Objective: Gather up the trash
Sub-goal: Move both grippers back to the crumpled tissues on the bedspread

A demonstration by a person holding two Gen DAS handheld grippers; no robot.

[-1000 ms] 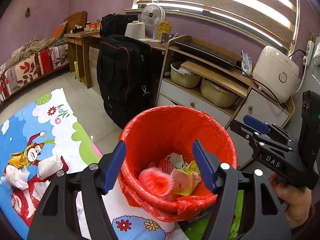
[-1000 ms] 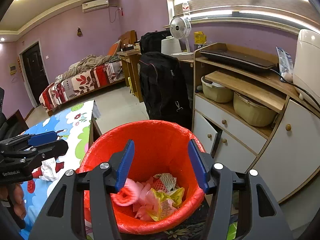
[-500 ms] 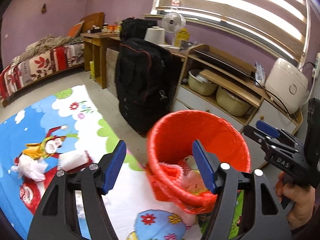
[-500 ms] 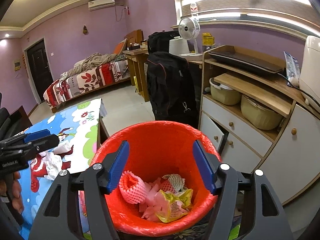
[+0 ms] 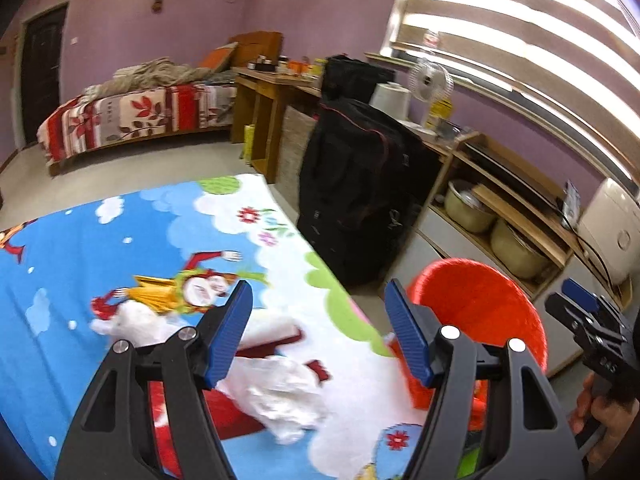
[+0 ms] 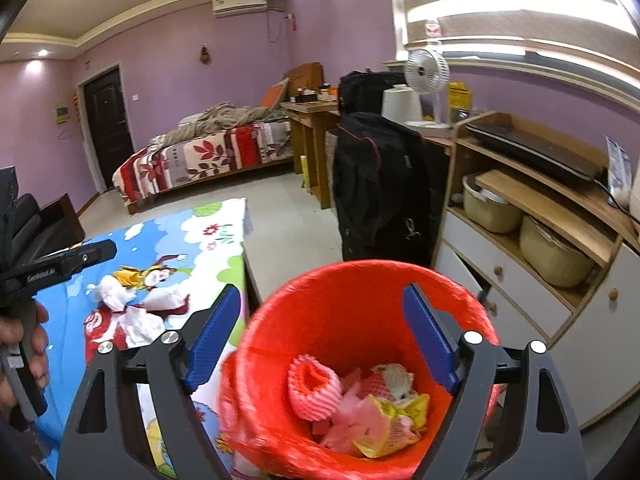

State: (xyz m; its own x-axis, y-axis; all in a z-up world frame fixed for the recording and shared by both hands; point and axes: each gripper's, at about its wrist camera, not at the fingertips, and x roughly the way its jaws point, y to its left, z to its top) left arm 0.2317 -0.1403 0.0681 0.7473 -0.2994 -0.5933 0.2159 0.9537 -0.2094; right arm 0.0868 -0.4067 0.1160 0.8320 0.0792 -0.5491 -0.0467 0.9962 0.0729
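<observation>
Trash: white crumpled tissues lying on cartoon-print table, left of red-lined bin; pink foam net and yellow wrapper already inside bin. Left claw half open, empty, poised above nearest tissue. Right claw just opened wide above bin, nothing between jaws. Risks, as judged: shallow pinch tearing soft tissue or leaving part behind; low approach snagging table cloth; loose liner edge at near left rim catching a claw; light tissue missing bin if released at rim.
</observation>
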